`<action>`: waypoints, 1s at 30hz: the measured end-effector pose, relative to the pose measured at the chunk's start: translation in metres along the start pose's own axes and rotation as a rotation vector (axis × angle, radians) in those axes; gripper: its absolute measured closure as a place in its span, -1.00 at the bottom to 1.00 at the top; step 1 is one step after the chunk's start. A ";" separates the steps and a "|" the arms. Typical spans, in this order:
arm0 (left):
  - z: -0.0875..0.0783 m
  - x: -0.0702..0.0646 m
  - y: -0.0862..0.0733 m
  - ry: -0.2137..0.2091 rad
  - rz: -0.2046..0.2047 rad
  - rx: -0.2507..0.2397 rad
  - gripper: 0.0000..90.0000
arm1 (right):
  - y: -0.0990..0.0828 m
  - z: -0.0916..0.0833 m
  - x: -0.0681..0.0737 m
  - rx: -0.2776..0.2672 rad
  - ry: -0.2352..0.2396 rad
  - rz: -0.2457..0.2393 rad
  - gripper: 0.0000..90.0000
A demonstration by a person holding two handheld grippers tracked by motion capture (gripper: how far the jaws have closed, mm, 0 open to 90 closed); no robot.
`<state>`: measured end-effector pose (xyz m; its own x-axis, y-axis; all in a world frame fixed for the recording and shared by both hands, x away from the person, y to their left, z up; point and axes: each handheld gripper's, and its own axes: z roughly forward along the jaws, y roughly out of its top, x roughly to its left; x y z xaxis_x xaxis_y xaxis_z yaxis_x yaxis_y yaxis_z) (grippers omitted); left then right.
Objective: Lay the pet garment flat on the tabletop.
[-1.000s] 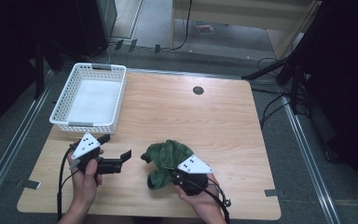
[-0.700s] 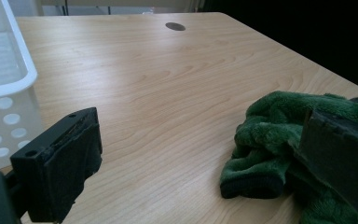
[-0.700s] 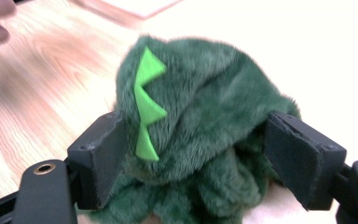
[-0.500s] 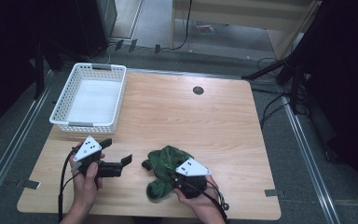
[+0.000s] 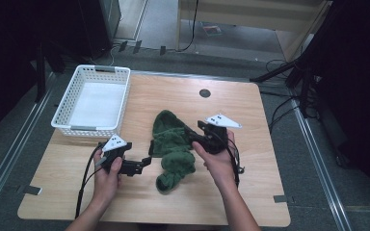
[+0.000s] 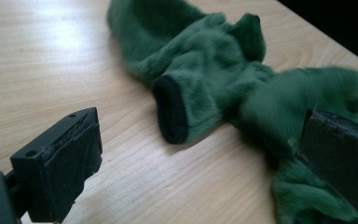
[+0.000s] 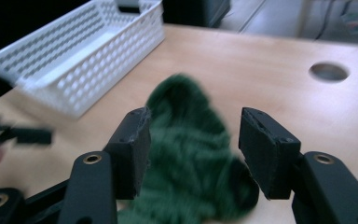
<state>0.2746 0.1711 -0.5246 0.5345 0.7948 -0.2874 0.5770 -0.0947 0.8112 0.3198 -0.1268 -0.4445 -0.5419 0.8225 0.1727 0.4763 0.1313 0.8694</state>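
Green cloth (image 5: 172, 147) now lies stretched out beside the white basket (image 5: 92, 101), because the right gripper (image 5: 198, 135) has just opened and released it, while the left gripper (image 5: 143, 161), also open, comes near.

— What sits in the upper left of the high view?
— A white basket (image 5: 92, 101), slotted walls, standing on the wooden bench (image 5: 270, 159) at its far left corner. Its inside looks bare white.
— And the dark round spot near the top middle?
— A cable hole (image 5: 204, 93) in the bench top, well apart from the basket.
— Around the bench?
— Grey floor (image 5: 9, 144) on both sides, with metal rails (image 5: 313, 144) running along it. Black cables (image 5: 282, 115) trail at the right, and a light wooden cabinet (image 5: 250, 14) stands at the top edge.
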 end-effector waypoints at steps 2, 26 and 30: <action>0.006 0.004 0.000 0.021 -0.026 0.015 -1.00 | -0.015 -0.004 -0.001 0.035 0.061 -0.011 -0.02; 0.030 -0.005 -0.007 -0.111 0.051 0.162 0.67 | -0.110 -0.023 0.049 0.317 0.311 -0.177 0.14; 0.023 0.000 0.001 -0.069 -0.001 0.099 -0.01 | -0.087 -0.029 0.039 0.206 0.305 -0.140 0.03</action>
<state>0.2895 0.1572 -0.5352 0.5735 0.7520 -0.3250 0.6339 -0.1560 0.7575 0.2372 -0.1226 -0.4997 -0.7775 0.5909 0.2154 0.4953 0.3642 0.7887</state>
